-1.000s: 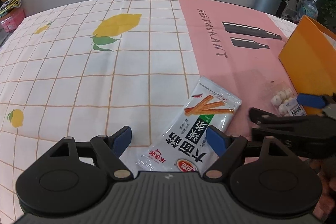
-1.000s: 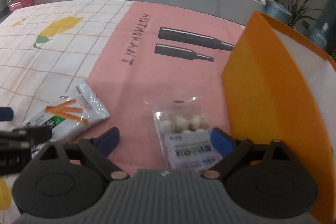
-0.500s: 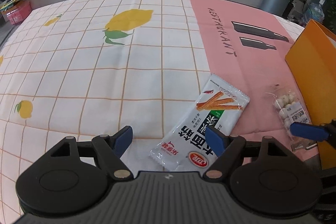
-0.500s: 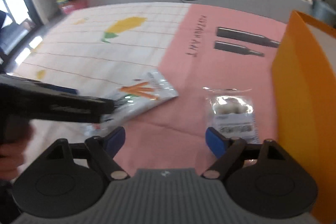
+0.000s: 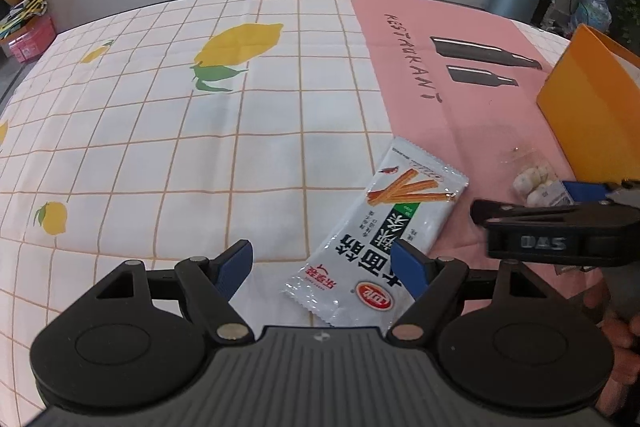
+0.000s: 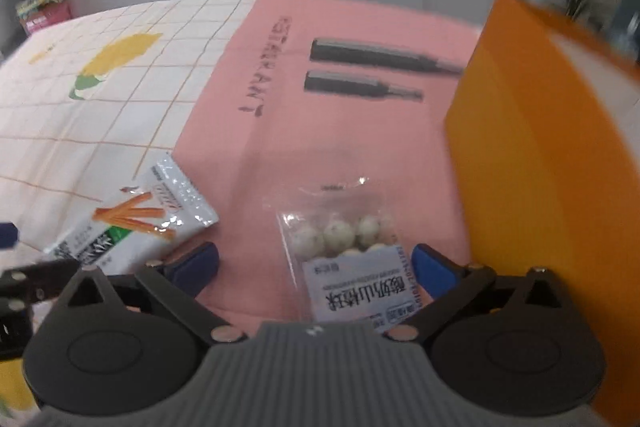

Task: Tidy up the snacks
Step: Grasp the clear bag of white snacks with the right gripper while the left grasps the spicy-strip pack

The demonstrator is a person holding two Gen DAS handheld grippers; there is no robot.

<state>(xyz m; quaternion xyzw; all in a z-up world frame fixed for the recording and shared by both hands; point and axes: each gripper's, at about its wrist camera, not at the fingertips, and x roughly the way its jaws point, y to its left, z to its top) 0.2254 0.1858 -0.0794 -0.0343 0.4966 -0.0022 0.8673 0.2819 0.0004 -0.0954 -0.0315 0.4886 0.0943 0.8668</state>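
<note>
Pink cloth (image 5: 460,123) – word "RESTAURANT" in dark capitals, running lengthwise beside two printed bottle shapes
White snack packet (image 5: 376,247) – large black Chinese characters, seen upside down; red oval brand logo near bottom end; small print too fine to read
Clear bag of white balls (image 6: 352,259) – white label, Chinese characters upside down, digits along edge unreadable
Right gripper (image 5: 560,203) – side marking reads "OAS", likely reversed

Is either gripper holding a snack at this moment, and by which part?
Nothing is held. The left gripper stands open over the stick pack; the right gripper's jaws are opening around the ball bag.
</note>
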